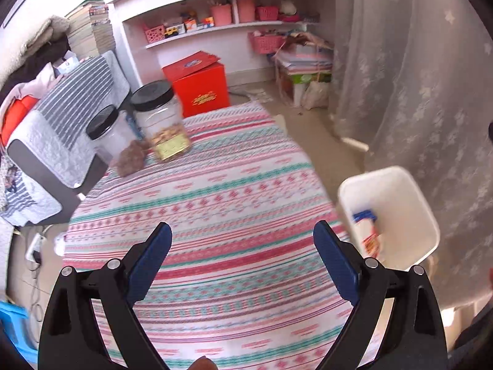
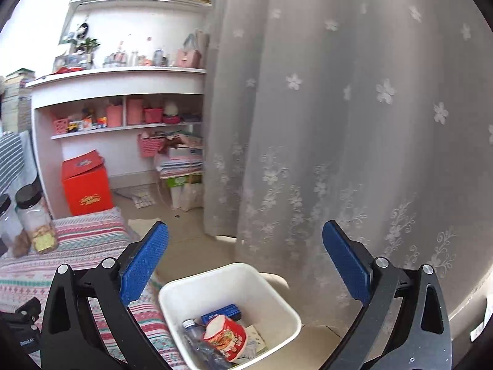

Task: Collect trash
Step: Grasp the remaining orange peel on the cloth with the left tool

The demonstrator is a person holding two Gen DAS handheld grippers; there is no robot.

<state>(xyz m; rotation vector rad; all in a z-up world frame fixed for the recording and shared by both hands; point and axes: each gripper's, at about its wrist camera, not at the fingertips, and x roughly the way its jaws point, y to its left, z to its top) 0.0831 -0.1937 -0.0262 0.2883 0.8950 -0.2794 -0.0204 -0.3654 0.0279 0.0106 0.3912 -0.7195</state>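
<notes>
A white bin (image 2: 286,311) stands on the floor beside the table; inside lie a red-and-white cup (image 2: 226,336), a clear plastic bottle (image 2: 197,343) and a blue packet (image 2: 222,310). In the left wrist view the bin (image 1: 397,191) is at the right, with red and blue trash in it. My left gripper (image 1: 243,243) is open over the striped tablecloth (image 1: 215,203), with nothing between its blue pads. My right gripper (image 2: 246,246) is open above the bin, empty.
Two black-lidded clear jars (image 1: 160,117) and a brown lump (image 1: 131,158) sit at the table's far left. A red box (image 1: 200,83), pink-basket shelves (image 1: 215,21) and a grey flowered curtain (image 2: 354,123) ring the space. Striped bedding (image 1: 61,114) lies left.
</notes>
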